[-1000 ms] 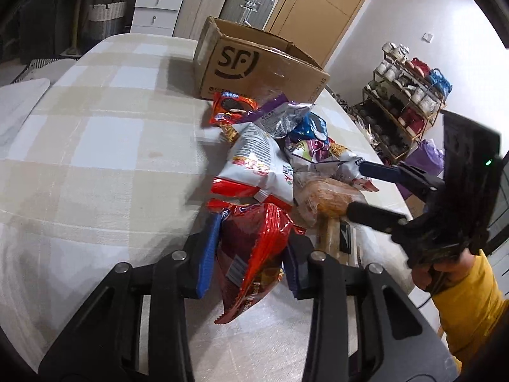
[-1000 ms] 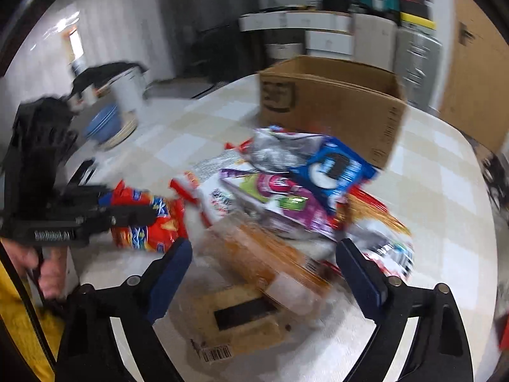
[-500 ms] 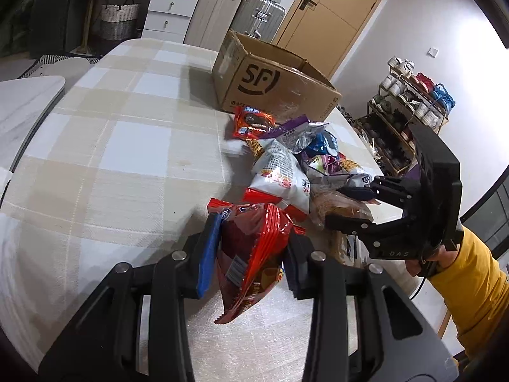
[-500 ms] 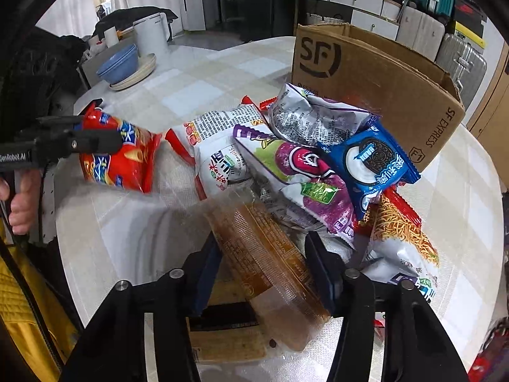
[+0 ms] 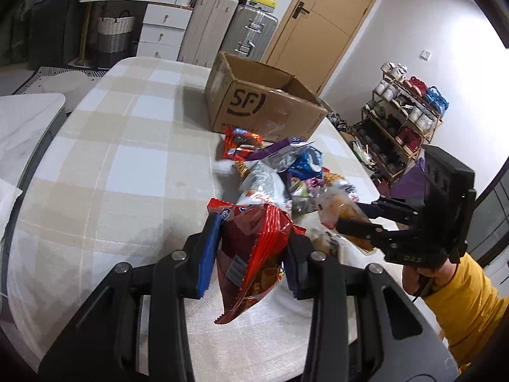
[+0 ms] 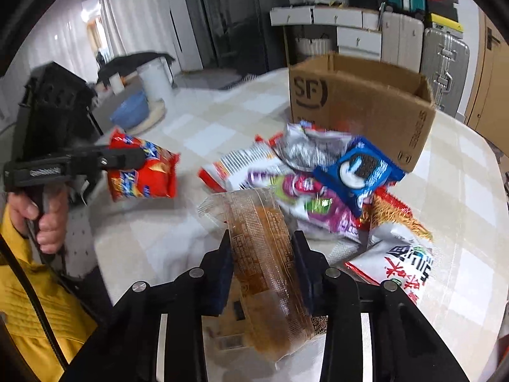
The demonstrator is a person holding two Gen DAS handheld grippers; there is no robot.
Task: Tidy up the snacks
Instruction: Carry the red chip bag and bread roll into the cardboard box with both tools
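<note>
My left gripper (image 5: 251, 248) is shut on a red snack bag (image 5: 251, 251), held above the table; it also shows in the right wrist view (image 6: 143, 168). My right gripper (image 6: 262, 264) is shut on a clear-wrapped brown bread pack (image 6: 264, 254), lifted off the table; this pack shows in the left wrist view (image 5: 343, 213). A pile of snack bags (image 6: 318, 187) lies in front of the open SF cardboard box (image 5: 264, 108), which also shows in the right wrist view (image 6: 362, 102).
The checked tablecloth (image 5: 127, 146) covers the round table. A blue cookie pack (image 6: 359, 168) tops the pile. A flat brown packet (image 6: 235, 312) lies under my right gripper. A shoe rack (image 5: 400, 121) stands right of the table. Drawers and suitcases (image 5: 203, 22) line the far wall.
My right gripper closed on the bread pack and lifted it off the table. My left gripper rose and drew back with the red bag.
</note>
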